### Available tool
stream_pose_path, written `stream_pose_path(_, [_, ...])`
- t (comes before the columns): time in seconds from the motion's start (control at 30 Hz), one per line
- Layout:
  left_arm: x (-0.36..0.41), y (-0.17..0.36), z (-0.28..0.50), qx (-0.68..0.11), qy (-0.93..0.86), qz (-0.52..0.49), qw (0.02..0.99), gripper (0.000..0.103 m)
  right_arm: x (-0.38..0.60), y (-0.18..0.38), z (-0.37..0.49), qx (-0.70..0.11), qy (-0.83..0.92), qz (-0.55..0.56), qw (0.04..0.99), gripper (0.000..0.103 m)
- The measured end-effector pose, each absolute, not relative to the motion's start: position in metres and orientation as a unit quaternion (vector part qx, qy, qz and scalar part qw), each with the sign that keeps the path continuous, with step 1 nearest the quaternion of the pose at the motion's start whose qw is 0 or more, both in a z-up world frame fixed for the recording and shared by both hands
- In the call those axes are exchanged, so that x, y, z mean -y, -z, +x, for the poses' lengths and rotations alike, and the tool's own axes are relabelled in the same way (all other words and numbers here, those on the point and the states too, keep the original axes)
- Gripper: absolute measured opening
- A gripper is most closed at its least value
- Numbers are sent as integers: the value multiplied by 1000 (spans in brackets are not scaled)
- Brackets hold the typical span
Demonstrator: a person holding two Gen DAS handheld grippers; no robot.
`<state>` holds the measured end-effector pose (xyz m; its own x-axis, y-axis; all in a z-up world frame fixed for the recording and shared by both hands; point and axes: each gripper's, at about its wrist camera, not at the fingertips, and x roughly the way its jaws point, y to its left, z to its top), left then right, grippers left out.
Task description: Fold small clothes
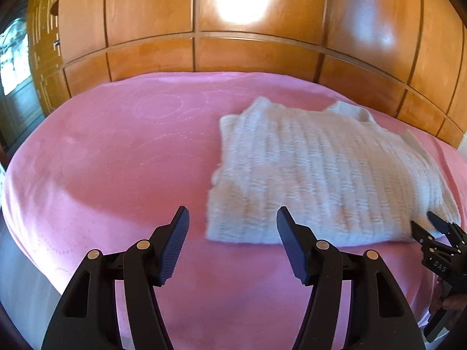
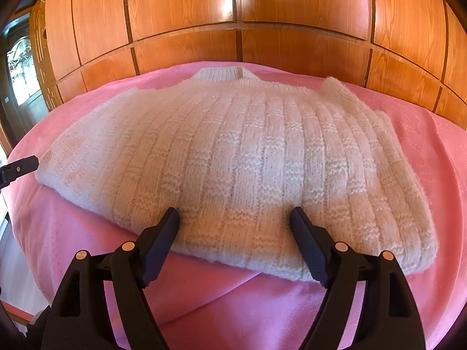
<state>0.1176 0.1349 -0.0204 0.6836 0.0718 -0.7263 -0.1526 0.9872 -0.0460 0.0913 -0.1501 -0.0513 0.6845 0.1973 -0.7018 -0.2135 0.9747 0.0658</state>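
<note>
**Both tongs released at the near hem of the white jumper**

In the lower middle of the right wrist view, the right gripper (image 2: 235, 215) is hanging with its black fingers spread wide, straddling the near hem of the small white ribbed-knit woollen jumper (image 2: 233, 157), holding nothing. The left gripper (image 1: 233, 215) is likewise standing released at the bottom of its own view, hovering over the bare pink embossed bedspread (image 1: 116, 151) just left of the jumper's near corner.

The jumper is lying flat on the bedspread, filling the centre of the right view, its collar pointing away towards the glossy orange-brown wooden wardrobe panels (image 2: 233, 5) across the top of the frame.

It looks light, thick, soft and floppy, likely to sag and stretch rather than slip. Pinching the hem corners seems the surest hold.
</note>
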Motion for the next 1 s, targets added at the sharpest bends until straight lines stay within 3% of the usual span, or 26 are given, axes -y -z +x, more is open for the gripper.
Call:
stream_pose_path(0.2, [-154,33,125,-409,-68,-76,907,61,150,52,92,-380,-112,-12,918,80])
stream_pose_path(0.3, [-162,58,135,-447,-79,-89,887,52,150,52,93,-380,-113,-11,918,81])
stream_pose_path(0.53, [-164,50,123,-422,-60,-105,898,52,152,51,95,-382,-116,-8,917,82])
stream_pose_path(0.6, [-173,42,123,-407,-46,-130,903,55,152,52,95,-380,-117,-9,918,82])
stream_pose_path(0.63, [-179,38,125,-400,-43,-146,904,61,152,52,95,-379,-117,-9,918,82])
stream_pose_path(0.9, [-199,28,169,-406,15,-195,893,62,152,54,93,-373,-115,-3,920,83])
stream_pose_path(0.93, [-197,31,177,-414,25,-198,888,61,152,54,93,-373,-115,-3,921,83])
stream_pose_path(1.0, [-194,36,191,-427,38,-206,880,47,152,54,93,-373,-115,-4,921,83])
